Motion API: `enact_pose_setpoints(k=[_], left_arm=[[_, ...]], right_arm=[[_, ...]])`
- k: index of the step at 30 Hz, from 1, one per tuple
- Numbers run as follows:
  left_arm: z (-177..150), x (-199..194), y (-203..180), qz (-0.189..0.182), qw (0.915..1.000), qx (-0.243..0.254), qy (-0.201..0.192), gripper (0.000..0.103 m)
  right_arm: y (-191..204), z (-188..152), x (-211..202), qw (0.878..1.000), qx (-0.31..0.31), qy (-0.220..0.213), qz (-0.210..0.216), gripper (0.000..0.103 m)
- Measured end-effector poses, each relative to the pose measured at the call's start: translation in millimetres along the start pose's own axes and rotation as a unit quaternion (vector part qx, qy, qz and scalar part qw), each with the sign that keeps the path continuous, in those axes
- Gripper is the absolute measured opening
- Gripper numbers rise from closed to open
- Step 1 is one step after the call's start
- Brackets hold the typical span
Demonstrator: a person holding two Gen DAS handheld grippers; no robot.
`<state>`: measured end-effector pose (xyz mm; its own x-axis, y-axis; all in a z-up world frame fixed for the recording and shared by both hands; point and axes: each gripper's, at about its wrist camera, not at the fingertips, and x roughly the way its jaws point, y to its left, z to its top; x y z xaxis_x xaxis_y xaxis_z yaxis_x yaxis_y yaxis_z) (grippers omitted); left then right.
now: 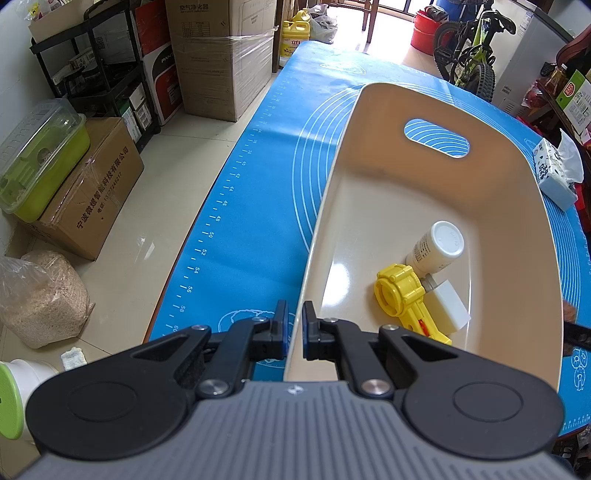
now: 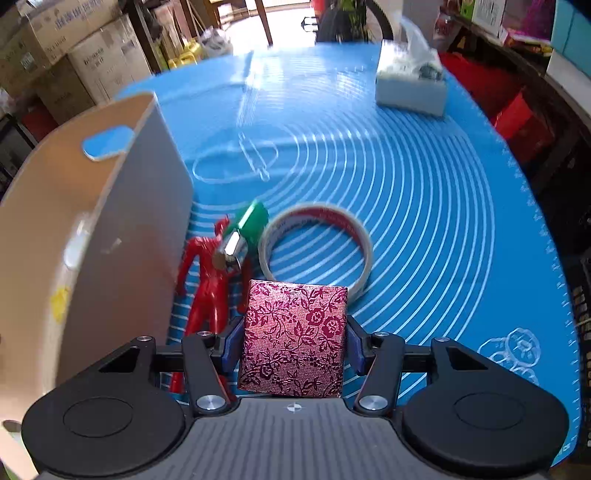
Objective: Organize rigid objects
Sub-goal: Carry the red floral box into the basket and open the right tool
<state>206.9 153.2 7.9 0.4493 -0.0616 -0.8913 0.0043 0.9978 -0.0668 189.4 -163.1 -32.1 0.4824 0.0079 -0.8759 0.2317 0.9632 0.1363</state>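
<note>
My left tool (image 1: 294, 326) was clamped on the near wall of the cream bin (image 1: 436, 206), which sat on the blue table mat (image 1: 266, 229) holding a white bottle (image 1: 437, 247) and a yellow toy (image 1: 406, 299). My right tool (image 2: 293, 341) gripped a floral box (image 2: 293, 338) just right of the bin, above a red figure (image 2: 207, 273) and a tape roll (image 2: 317, 247).

Home room doubling as storage: tiled floor (image 1: 155, 206), stacked cardboard boxes (image 1: 221, 55) w/ shelving rack (image 1: 92, 66), child's bicycle (image 1: 476, 48), detergent jug (image 1: 295, 33), tissue pack (image 2: 410, 85) on table w/ blue baking mat (image 2: 424, 192).
</note>
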Motion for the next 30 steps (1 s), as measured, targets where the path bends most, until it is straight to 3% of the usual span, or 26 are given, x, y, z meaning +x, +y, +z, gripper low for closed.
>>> enact_pose_setpoints(k=[8, 16, 22, 30], left_arm=[[0, 0, 0, 0.000, 1.0000, 0.000, 0.000, 0.009], [0, 0, 0, 0.000, 1.0000, 0.000, 0.000, 0.009], [0, 0, 0, 0.000, 1.0000, 0.000, 0.000, 0.009], [0, 0, 0, 0.000, 1.0000, 0.000, 0.000, 0.009]], right_arm=[[10, 20, -55, 0.997, -0.019, -0.075, 0.026, 0.060], [59, 46, -99, 0.982, -0.087, -0.156, 0.064, 0.060], [110, 52, -94, 0.972, -0.142, -0.160, 0.102, 0.060], [162, 41, -50, 0.972, -0.174, -0.100, 0.125, 0.060]])
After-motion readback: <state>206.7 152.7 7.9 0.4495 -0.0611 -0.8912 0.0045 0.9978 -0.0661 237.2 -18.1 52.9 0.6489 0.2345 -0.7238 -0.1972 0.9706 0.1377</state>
